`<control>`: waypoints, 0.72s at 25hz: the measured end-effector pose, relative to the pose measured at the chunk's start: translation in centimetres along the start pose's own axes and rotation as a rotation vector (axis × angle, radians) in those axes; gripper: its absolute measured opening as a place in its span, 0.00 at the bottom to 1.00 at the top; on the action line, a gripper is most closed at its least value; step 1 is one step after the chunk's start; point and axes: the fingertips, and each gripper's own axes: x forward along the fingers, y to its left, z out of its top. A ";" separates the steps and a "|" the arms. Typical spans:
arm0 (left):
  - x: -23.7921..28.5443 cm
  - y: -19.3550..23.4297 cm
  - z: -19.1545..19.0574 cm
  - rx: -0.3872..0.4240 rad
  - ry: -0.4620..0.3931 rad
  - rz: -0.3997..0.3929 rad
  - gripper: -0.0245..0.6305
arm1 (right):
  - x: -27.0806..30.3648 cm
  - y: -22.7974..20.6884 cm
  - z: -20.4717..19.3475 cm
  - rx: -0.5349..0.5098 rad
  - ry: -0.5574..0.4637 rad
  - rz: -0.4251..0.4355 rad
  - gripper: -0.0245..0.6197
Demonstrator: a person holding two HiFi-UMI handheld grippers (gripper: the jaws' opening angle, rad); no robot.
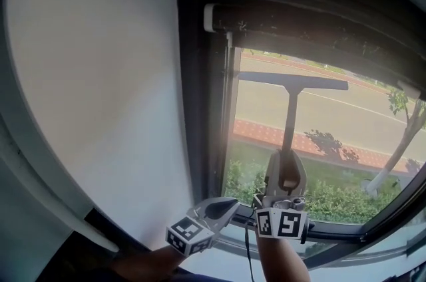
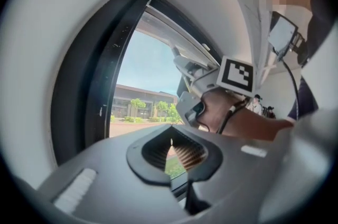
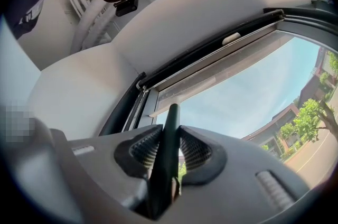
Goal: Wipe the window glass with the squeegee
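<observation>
Right gripper (image 1: 286,171) jaws clamped tight on the squeegee (image 1: 291,108) handle, blade up high against the window glass (image 1: 359,121). Left gripper (image 1: 223,207) jaws together, holding nothing, low beside the window frame (image 1: 200,108).

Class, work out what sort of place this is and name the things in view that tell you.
Probably a room inside a building, at a window: a white wall beside a dark window frame, a road and shrubs outside, and a squeegee in the right gripper.
</observation>
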 end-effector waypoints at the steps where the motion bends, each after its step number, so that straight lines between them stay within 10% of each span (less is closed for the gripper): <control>1: -0.1 -0.1 -0.3 0.000 0.011 0.000 0.04 | -0.4 0.1 -0.4 0.012 0.008 0.000 0.20; 18: -2.2 -1.4 -3.3 -0.092 0.057 0.016 0.04 | -8.2 1.0 -7.1 0.169 0.154 -0.049 0.20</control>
